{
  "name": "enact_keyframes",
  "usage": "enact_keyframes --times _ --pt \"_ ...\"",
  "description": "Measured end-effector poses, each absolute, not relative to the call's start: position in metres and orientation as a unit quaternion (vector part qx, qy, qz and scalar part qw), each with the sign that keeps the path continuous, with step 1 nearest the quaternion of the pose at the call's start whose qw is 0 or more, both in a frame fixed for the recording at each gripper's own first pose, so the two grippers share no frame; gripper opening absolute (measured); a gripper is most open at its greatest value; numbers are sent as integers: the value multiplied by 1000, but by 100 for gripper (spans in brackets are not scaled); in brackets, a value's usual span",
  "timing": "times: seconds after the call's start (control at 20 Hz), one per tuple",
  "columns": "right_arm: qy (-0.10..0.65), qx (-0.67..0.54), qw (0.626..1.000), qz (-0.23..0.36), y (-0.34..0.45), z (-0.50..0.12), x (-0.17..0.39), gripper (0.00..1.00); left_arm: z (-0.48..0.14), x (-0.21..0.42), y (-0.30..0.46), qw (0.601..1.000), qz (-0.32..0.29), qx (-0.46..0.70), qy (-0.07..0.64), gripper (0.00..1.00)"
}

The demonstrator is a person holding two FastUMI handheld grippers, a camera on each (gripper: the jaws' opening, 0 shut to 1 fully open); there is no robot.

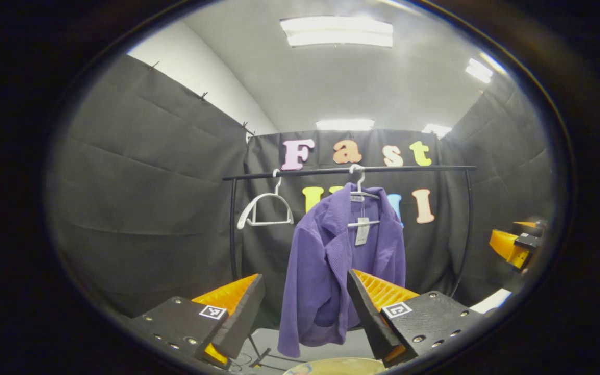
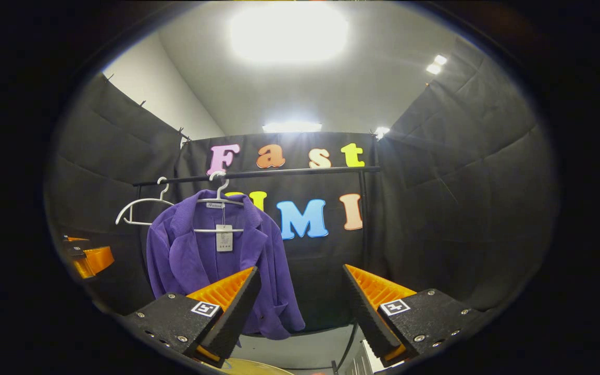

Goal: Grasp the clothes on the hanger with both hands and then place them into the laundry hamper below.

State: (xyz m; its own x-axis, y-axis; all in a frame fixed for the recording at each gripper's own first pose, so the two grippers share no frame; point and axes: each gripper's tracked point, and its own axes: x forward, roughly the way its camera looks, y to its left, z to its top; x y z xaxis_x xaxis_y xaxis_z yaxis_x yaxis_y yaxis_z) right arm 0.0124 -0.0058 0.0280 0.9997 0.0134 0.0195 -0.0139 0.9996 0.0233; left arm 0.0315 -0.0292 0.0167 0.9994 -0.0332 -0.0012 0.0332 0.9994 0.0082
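Observation:
A purple corduroy jacket [image 1: 331, 265] [image 2: 196, 260] hangs on a white hanger [image 1: 361, 195] [image 2: 221, 200] from a black rail [image 1: 349, 171] [image 2: 258, 174]. In the left gripper view my left gripper [image 1: 305, 297] stands open, some way short of the jacket, which shows between its fingers. In the right gripper view my right gripper [image 2: 300, 291] is open too, with the jacket off to its left. The other gripper shows far off at the edge of each view [image 1: 513, 245] [image 2: 89, 258]. The rim of a pale hamper [image 1: 334, 366] [image 2: 250, 367] peeks in at the bottom.
An empty white hanger [image 1: 264, 211] [image 2: 141, 211] hangs on the rail left of the jacket. The rack's black posts [image 1: 233, 229] [image 2: 363, 219] stand at both ends. Black cloth walls close in on the sides and back.

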Motion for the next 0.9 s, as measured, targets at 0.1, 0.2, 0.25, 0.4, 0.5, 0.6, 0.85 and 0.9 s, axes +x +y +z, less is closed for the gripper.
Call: enact_keyframes --times 0.1,0.2,0.25,0.4,0.5,0.6,0.85,0.9 --pt "-10 16 1000 16 -2 33 37 96 22 43 -34 1000 -16 7 -1 92" --pt "-11 22 999 25 1 36 54 96 30 54 -42 1000 -15 12 -8 98" --pt "-12 26 999 30 2 37 61 96 33 58 -45 1000 -15 14 -11 98" --pt "-12 39 998 48 9 40 88 96 40 76 -59 1000 -18 11 -16 92" --pt "-14 46 997 59 16 42 104 95 43 89 -68 1000 -19 14 -19 86" --pt "-15 50 996 73 25 42 122 95 44 101 -78 999 -19 17 -21 98" --pt "-10 59 993 102 45 34 161 95 40 135 -96 999 -19 23 -21 95" --pt "-8 63 992 108 50 32 170 95 37 143 -99 999 -18 23 -19 94"
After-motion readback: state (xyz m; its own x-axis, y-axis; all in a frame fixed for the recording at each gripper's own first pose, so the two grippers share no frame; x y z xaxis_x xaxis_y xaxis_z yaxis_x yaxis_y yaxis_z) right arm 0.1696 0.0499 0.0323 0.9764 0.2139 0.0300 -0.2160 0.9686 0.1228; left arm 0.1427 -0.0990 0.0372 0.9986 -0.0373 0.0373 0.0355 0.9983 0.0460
